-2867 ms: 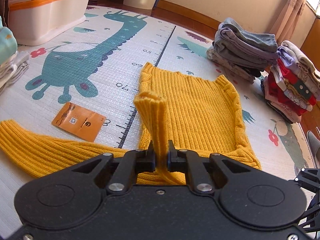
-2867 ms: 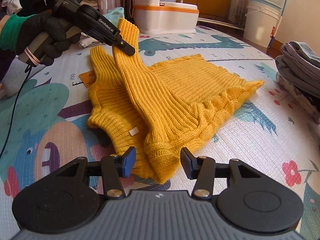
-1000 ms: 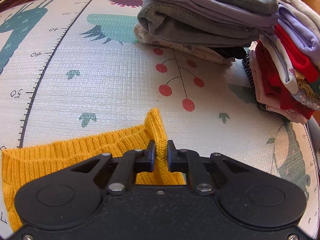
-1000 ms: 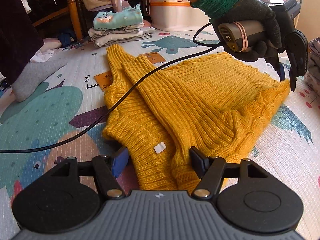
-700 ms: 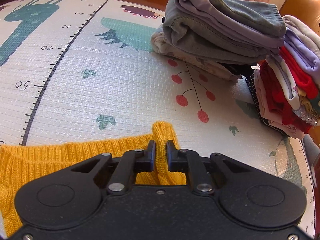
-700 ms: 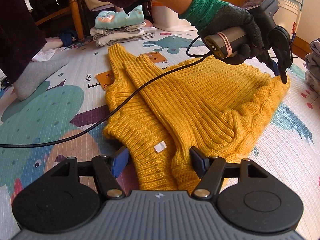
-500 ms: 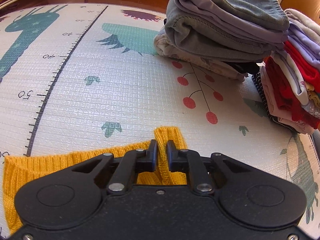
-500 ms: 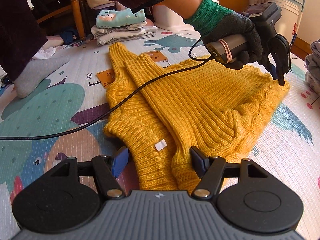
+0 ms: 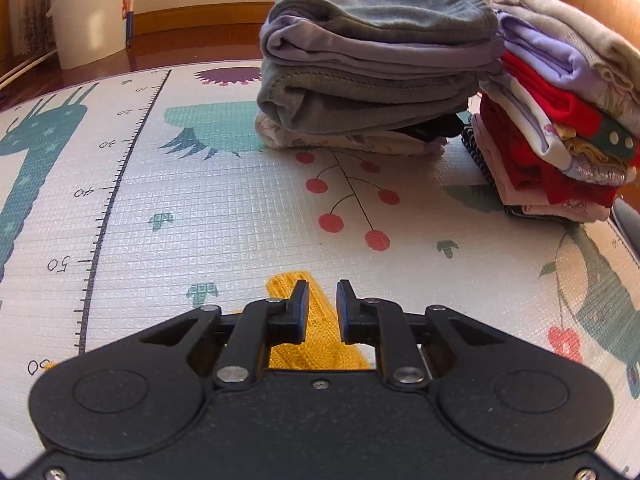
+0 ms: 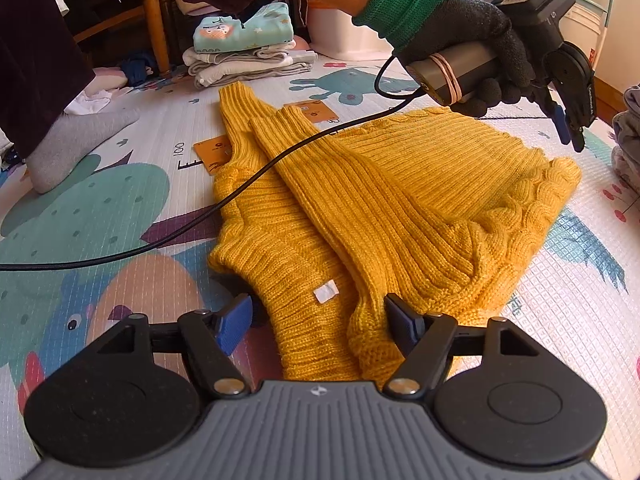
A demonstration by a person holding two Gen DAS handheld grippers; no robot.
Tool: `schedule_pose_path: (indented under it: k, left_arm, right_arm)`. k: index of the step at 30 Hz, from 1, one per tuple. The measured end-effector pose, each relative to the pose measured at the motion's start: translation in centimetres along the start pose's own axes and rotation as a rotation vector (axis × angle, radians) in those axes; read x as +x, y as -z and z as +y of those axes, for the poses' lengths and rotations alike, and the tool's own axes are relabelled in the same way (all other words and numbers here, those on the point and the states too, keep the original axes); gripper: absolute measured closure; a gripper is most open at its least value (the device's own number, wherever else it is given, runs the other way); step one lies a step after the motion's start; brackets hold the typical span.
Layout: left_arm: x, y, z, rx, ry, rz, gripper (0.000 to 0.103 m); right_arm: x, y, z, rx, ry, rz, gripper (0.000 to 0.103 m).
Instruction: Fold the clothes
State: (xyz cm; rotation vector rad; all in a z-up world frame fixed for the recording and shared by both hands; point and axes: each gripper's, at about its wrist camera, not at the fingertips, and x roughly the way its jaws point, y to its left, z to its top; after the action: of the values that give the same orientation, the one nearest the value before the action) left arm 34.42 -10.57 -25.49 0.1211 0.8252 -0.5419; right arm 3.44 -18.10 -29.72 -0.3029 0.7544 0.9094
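A yellow knit sweater [image 10: 400, 208] lies on the play mat [image 10: 100, 216], both sleeves folded across its body. My left gripper [image 9: 322, 304] is open, raised just above the sweater's far corner [image 9: 316, 328]; it also shows in the right wrist view [image 10: 568, 132] above that corner, apart from the cloth. My right gripper [image 10: 316, 322] is open and low over the near hem, its fingers either side of the cloth without closing on it.
Two stacks of folded clothes stand on the mat: grey ones [image 9: 372, 68] and red and lilac ones [image 9: 560, 120]. Another folded pile [image 10: 244, 52], an orange card [image 10: 216, 152], a cable [image 10: 160, 240] and a socked foot [image 10: 76, 136] lie left of the sweater.
My left gripper carried the sleeve across the sweater to its far corner, then opened and let go, lifting slightly. My right gripper has stayed open at the near hem.
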Motion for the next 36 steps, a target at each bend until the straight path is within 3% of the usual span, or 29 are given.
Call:
schedule_pose_path:
  k: [3,8,15,19,22,24,26,28,31,36]
  left_arm:
    - [2.2,0.5,1.0,-0.055,-0.078,0.057,0.087]
    - [3.0,-0.2,4.5,-0.375,-0.132,0.082,0.075]
    - [-1.8,0.3,2.7,-0.198,-0.095,-0.009,0.075]
    - [-3.4,2.8,0.6,-0.05,0.018,0.019,0.075]
    - [-2.0,4.3,-0.5,-0.004,0.009,0.076,0.076]
    - [-0.4,4.8,-0.2,-0.022,-0.009,0.082,0.074]
    - [0.1,4.6,0.4,-0.07,-0.017,0.078,0.065]
    - [-0.3,4.3,0.4,-0.091,-0.024,0.084,0.067]
    - [-3.5,5.1,0.6,-0.12,-0.044,0.048,0.068]
    - [-12.1,9.6,1.9,-0.273,-0.116,-0.001,0.068]
  right_arm:
    - [0.0,-0.1,0.0,0.0,0.001,0.003,0.03]
    - [0.1,0.0,0.1,0.011,0.007,0.002,0.03]
    - [0.3,0.0,0.3,0.004,0.004,0.003,0.025]
    - [0.3,0.0,0.3,0.009,0.003,-0.002,0.025]
    - [0.3,0.1,0.3,0.007,0.003,-0.004,0.025]
    - [0.3,0.0,0.2,0.017,0.002,-0.005,0.025]
    - [0.3,0.0,0.2,0.023,0.001,-0.005,0.025]
    - [0.3,-0.1,0.2,0.026,0.001,-0.002,0.025]
    - [0.4,-0.1,0.2,0.029,0.004,-0.001,0.025]
    - [0.2,-0.2,0.2,0.045,0.009,-0.014,0.026]
